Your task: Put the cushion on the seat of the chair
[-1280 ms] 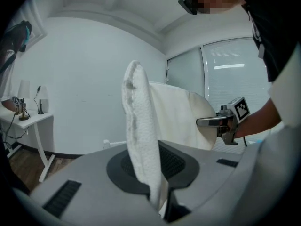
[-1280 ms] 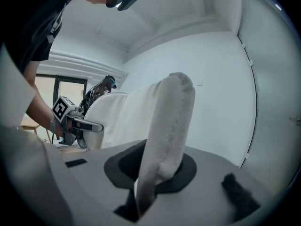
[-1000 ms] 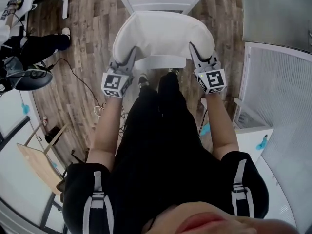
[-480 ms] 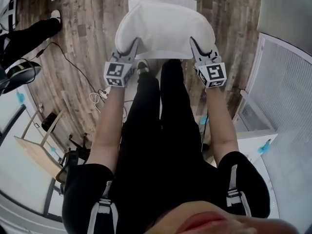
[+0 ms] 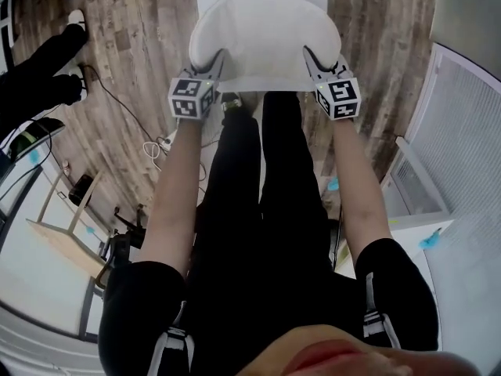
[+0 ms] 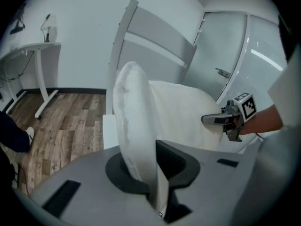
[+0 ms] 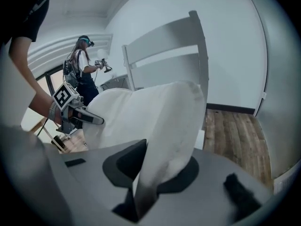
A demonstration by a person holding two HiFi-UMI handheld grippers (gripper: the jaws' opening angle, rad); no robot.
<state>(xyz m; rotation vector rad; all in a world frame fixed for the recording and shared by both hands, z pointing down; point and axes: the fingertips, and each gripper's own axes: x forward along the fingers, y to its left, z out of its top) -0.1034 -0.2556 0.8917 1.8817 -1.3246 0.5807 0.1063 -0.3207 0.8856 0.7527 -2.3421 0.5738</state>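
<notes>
Left gripper (image 5: 213, 64): jaws pinched on the near left edge of the white, padded, rounded fabric cushion (image 5: 264, 28). Its own view shows the seam running straight down between the jaws.

Right gripper (image 5: 315, 59): likewise clamped, on the near right edge, with fabric bunched between its jaws.

Cushion lies directly ahead of both grippers and beyond their tips. Its long axis runs side to side from one gripper to the other. Both hands are level and equally near, so neither leads.

It hangs over the seat (image 6: 110, 130) of the white wooden slat-back chair (image 6: 155, 37). The far edge is close to the backrest and the near edge is lifted in the grip. Whether the underside already touches the seat, I cannot tell.

Judgement: the coming move is short, down and slightly forward, then both jaws let go together so the pad drops square. Uneven release would probably skew it.

Surface: the seat is flat, bare and white, and a strip shows just left of the cushion.

Room: brown wood-plank floor (image 5: 133, 45) with loose dark cables (image 5: 149, 141) left of the left gripper. A white desk (image 6: 38, 47) stands against a white wall. A pale ribbed panel (image 5: 470, 131) lies right of the right gripper.
</notes>
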